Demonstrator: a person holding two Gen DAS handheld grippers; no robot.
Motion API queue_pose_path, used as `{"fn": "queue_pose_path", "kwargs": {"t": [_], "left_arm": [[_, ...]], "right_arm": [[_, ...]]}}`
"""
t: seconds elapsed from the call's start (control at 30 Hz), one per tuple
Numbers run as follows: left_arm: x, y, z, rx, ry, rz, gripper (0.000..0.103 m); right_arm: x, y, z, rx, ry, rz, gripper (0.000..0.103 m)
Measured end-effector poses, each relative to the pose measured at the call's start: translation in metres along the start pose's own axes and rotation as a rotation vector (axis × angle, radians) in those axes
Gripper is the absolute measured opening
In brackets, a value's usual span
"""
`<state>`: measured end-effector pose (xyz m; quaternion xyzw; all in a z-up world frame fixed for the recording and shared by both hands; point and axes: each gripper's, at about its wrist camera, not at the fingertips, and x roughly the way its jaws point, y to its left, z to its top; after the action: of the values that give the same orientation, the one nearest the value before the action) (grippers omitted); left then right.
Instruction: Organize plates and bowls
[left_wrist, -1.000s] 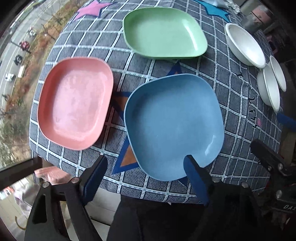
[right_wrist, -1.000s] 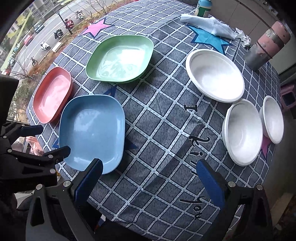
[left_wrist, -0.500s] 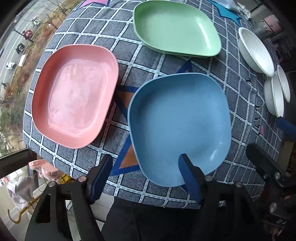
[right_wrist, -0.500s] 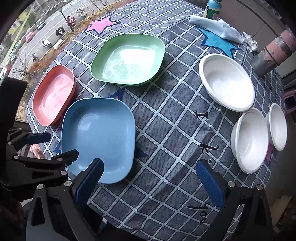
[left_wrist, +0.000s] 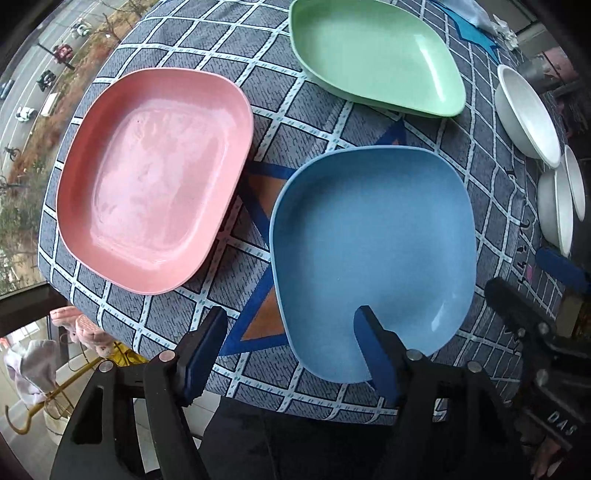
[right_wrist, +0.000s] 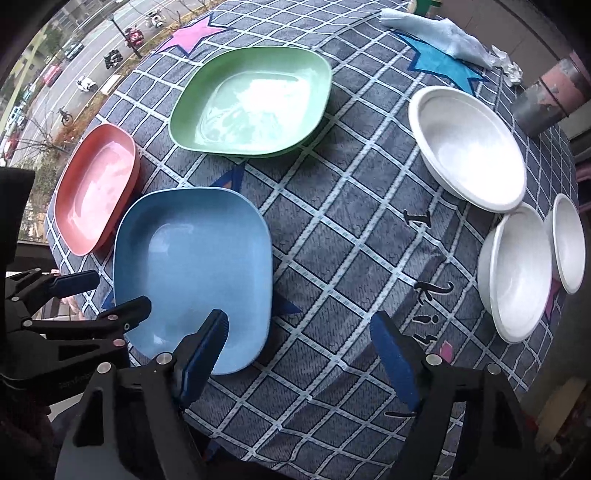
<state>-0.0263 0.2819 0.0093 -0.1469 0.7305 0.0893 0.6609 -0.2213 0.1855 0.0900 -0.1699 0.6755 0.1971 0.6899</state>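
Left gripper (left_wrist: 290, 339) jaws wide apart, straddling near rim of blue plate (left_wrist: 373, 254), w/ pink plate (left_wrist: 155, 177) beside and green plate (left_wrist: 373, 55) behind. Right gripper (right_wrist: 299, 339) jaws open too, over table (right_wrist: 351, 240); 3 white bowls (right_wrist: 467, 146) on right.

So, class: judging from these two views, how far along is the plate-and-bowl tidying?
Nothing looks done yet: the pink plate, green plate and blue plate lie apart on the tablecloth, and the three white bowls sit unstacked. In hand: nothing; the left hand-held gripper is open at the blue plate's near edge, and the right hand-held gripper is open. All stacking remains.
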Motion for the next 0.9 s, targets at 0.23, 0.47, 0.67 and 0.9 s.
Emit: {"fn": "queue_pose_path", "kwargs": {"t": [0.23, 0.47, 0.67, 0.9], "left_arm": [[0.008, 0.005, 0.002, -0.015, 0.006, 0.005, 0.075], [0.008, 0.006, 0.005, -0.023, -0.002, 0.009, 0.075], [0.007, 0.005, 0.010, -0.028, 0.001, 0.012, 0.074], [0.007, 0.005, 0.013, -0.036, 0.006, 0.016, 0.074]], "right_arm": [[0.009, 0.008, 0.007, -0.021, 0.013, 0.005, 0.081], [0.018, 0.017, 0.016, -0.020, 0.029, 0.007, 0.081], [0.028, 0.023, 0.025, -0.021, 0.041, 0.012, 0.081], [0.041, 0.026, 0.033, -0.021, 0.049, 0.016, 0.081]]}}
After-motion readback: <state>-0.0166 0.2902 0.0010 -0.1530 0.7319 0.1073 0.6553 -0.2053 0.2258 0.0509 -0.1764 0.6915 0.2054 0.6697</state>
